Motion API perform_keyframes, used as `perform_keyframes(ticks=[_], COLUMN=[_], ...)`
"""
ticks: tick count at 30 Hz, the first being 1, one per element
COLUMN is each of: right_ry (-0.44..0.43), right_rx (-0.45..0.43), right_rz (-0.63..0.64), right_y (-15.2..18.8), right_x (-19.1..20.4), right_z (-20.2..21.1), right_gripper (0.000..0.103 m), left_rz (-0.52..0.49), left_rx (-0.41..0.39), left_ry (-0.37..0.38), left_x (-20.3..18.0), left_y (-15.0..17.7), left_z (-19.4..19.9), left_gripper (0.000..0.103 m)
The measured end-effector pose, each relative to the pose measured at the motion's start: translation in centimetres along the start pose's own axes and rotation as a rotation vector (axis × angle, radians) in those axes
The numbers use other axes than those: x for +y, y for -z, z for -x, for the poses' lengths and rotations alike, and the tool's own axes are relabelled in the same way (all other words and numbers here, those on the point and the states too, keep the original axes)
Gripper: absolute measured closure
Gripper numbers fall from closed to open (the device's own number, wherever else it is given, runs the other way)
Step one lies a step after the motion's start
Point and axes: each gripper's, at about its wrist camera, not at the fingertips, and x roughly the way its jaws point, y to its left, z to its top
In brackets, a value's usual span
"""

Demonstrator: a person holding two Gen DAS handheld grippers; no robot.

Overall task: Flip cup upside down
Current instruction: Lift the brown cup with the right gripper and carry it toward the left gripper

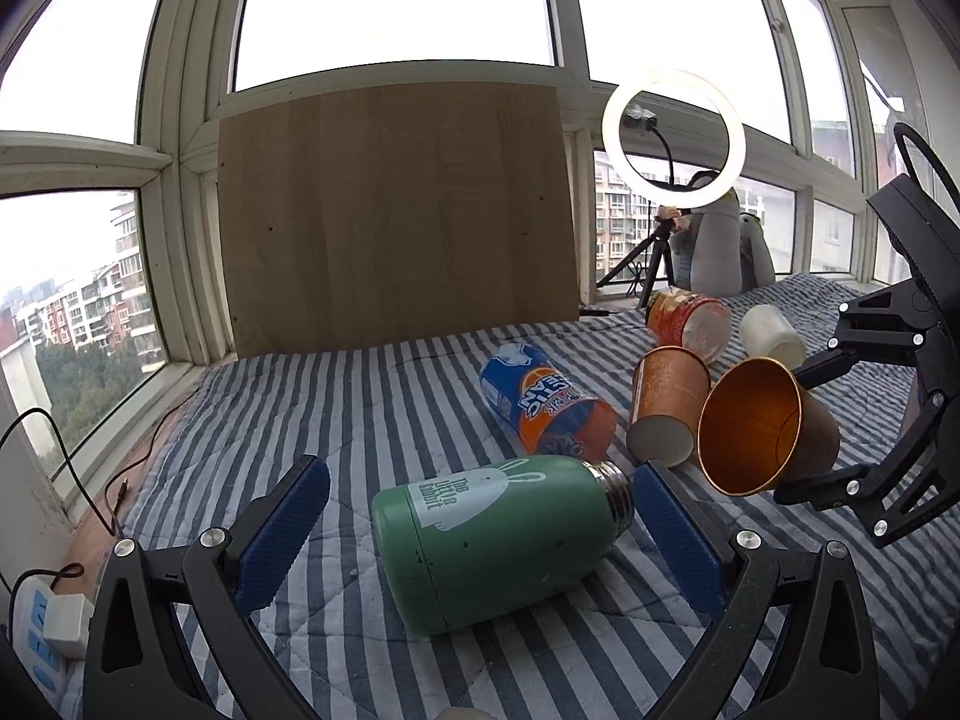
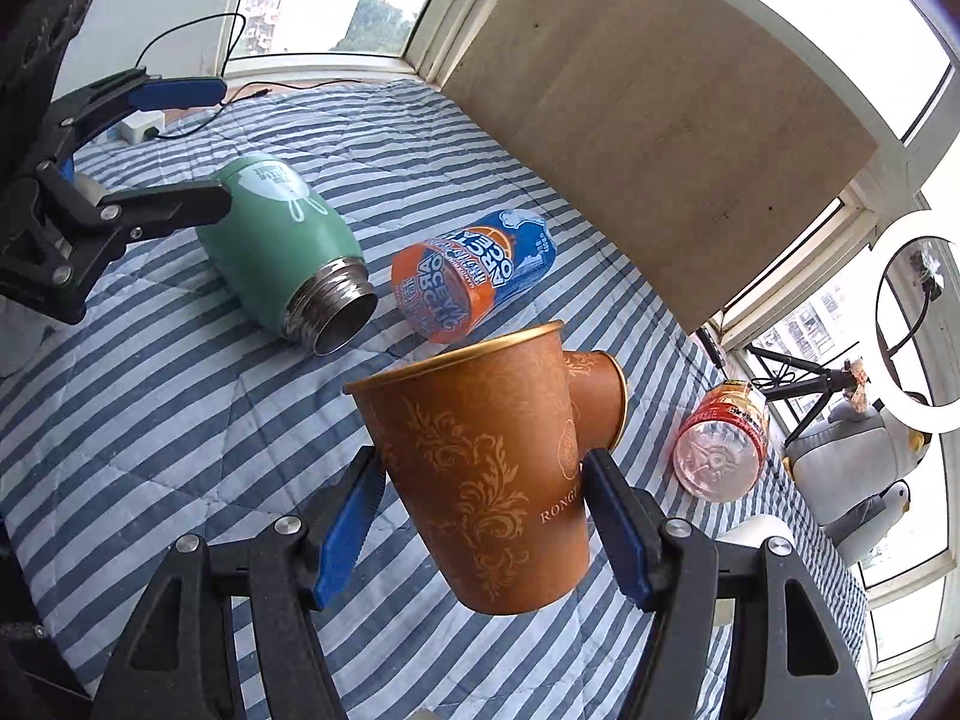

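Note:
My right gripper [image 2: 486, 504] is shut on a brown paper cup with gold scrollwork [image 2: 480, 468] and holds it tilted above the striped bedding, mouth up and to the left. The same cup [image 1: 762, 426] shows in the left wrist view with its gold inside facing me, held by the right gripper [image 1: 828, 420]. My left gripper [image 1: 480, 516] is open, its blue pads on either side of a green flask [image 1: 486, 546] that lies on its side without touching it. In the right wrist view the left gripper [image 2: 198, 144] is at the far left by the flask [image 2: 282, 240].
A second brown cup [image 1: 666, 402] lies on its side, also behind the held cup [image 2: 600, 390]. A blue-orange bottle [image 1: 546, 402], a red jar [image 1: 690, 318] and a white cup [image 1: 771, 336] lie on the striped quilt [image 1: 360, 396]. A board [image 1: 390, 216], ring light [image 1: 675, 138] and windows stand behind.

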Motion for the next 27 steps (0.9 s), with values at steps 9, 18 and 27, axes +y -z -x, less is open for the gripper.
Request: perform_keyframes(ticks=[9,18,27], right_ry=[-0.047,-0.100,-0.107], right_rx=[-0.026,-0.081,-0.131], right_rz=[-0.040,-0.118,-0.218], right_y=[3.3,4.0,7.1], right_x=[3.7,2.7,1.5], right_z=[-1.1,-0.4,1.8], right_gripper=[0.039,0.028,0.027], left_rz=[-0.109,-0.210,-0.408], left_rx=[0.034,0.061,0.048], left_ry=[0.046,0.069,0.077], left_x=[-3.5,-5.9,-9.2], left_y=[0.6,0.6,0.2], left_z=[0.6,1.2,2.1], left_gripper=[0.000,0.000,0.000])
